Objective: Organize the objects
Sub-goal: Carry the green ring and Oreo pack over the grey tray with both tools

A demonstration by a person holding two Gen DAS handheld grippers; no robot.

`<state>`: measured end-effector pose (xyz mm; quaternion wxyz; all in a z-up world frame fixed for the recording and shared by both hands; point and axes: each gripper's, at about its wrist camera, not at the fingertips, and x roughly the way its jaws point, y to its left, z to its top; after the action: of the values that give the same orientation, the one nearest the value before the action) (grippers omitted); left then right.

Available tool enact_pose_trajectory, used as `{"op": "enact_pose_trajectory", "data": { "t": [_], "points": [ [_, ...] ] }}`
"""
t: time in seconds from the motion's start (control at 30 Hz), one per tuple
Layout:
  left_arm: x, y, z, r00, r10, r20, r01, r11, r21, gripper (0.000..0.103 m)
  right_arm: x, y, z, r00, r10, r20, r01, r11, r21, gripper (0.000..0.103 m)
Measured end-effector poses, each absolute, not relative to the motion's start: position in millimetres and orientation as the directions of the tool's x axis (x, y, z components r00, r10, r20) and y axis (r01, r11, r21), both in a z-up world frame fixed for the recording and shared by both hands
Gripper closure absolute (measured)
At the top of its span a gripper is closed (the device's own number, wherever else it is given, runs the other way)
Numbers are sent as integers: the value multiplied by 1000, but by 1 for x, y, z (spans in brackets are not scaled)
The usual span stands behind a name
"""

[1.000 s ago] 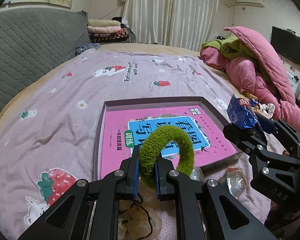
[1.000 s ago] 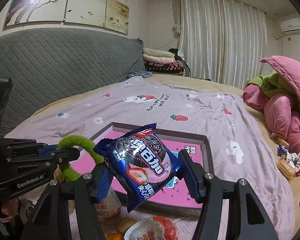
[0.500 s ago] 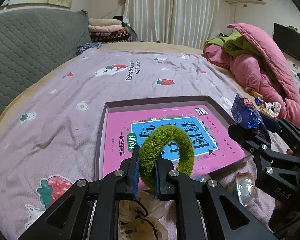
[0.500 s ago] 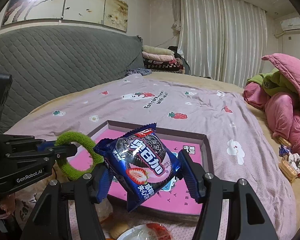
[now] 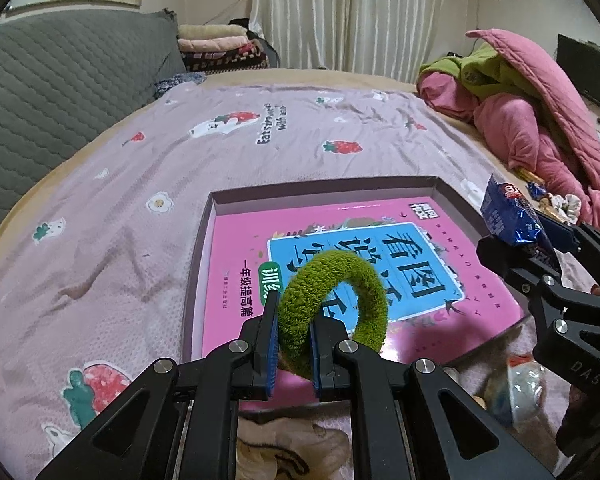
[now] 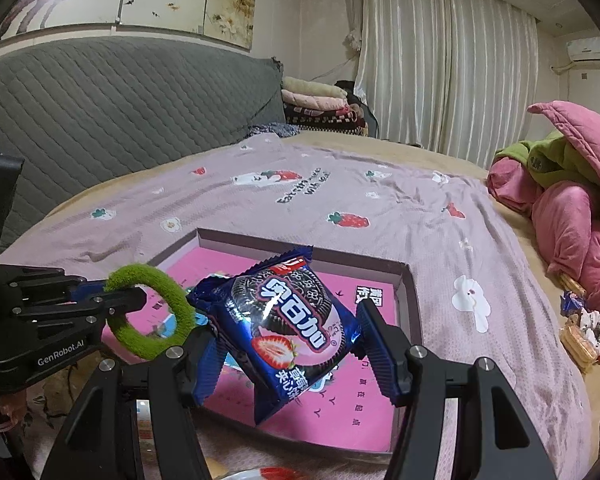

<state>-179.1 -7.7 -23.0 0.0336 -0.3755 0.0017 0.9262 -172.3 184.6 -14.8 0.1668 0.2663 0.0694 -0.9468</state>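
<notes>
A bed covered by a mauve sheet printed with strawberries (image 5: 148, 184) fills the room's middle. A grey quilted headboard (image 6: 112, 120) bounds its far-left edge. A heap of pink and green quilts (image 5: 540, 120) lies along its right edge. The sheet beyond the tray is bare up to the headboard and the white curtains (image 6: 440, 72).

A shallow rectangular cardboard tray with grey-purple walls (image 5: 320, 188) lies flat on the sheet in front of both tools. A pink workbook with a blue title panel (image 5: 240, 240) lies inside it and covers most of the floor; a narrow strip of floor shows along the far and left walls.

The right gripper (image 6: 286, 354) holds a blue foil packet of strawberry sandwich biscuits (image 6: 288, 332) by its two side edges, jaws at a middling width. The packet hangs tilted above the tray's near edge.

The left gripper (image 5: 294, 332) is clamped narrow on a fuzzy green ring-shaped hair tie (image 5: 336, 300). The ring stands upright above the near-left part of the workbook, clear of the tray walls.

Small wrapped snacks (image 6: 580, 332) lie on the sheet near the right edge, well apart from the tray.
</notes>
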Motion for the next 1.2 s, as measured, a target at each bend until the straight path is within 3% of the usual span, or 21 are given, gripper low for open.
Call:
{"op": "enact_pose_trajectory", "data": {
  "t": [1.2],
  "points": [
    [-225, -19, -64, -630, 68, -774, -47, -998, -49, 90, -219, 203, -70, -677, -145, -721, 288, -955, -78, 41]
  ]
}}
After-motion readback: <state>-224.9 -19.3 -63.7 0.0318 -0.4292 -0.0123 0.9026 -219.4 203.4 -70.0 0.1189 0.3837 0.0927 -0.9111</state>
